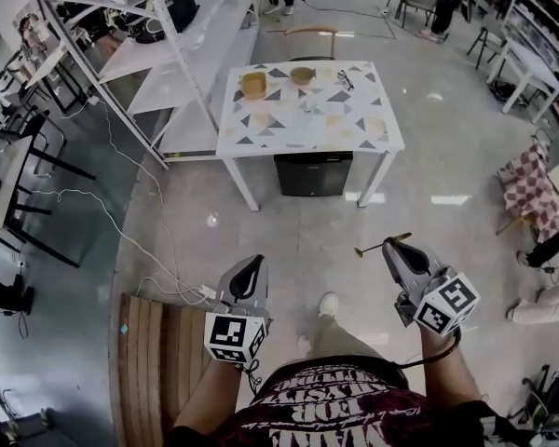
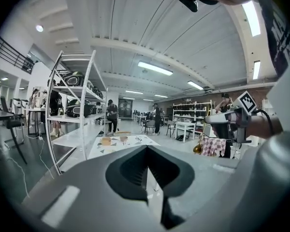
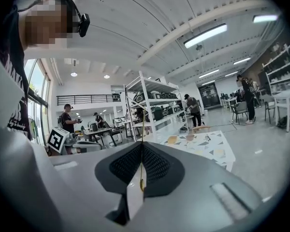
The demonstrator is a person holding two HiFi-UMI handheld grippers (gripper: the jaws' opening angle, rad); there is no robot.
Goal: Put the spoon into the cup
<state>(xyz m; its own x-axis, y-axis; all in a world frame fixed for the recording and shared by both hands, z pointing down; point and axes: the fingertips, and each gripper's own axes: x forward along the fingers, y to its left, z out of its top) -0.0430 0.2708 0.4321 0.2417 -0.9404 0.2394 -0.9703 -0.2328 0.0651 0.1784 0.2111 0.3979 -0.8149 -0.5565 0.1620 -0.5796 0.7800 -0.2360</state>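
A thin golden spoon (image 1: 382,245) is pinched in my right gripper (image 1: 392,247), which is shut on its handle; the spoon sticks out sideways over the floor. In the right gripper view the spoon (image 3: 141,151) shows as a thin gold line between the closed jaws. In the left gripper view the spoon's bowl (image 2: 197,149) hangs below the right gripper (image 2: 229,122). My left gripper (image 1: 252,266) is shut with nothing in it. A tan cup (image 1: 252,85) stands far ahead on the patterned white table (image 1: 307,124), well away from both grippers.
A small bowl (image 1: 302,74) and a pair of glasses (image 1: 345,79) also lie on the table. A dark box (image 1: 313,174) sits under it. White shelving (image 1: 182,54) runs along the left, cables (image 1: 149,250) cross the floor, and a wooden pallet (image 1: 158,361) lies beside my left foot.
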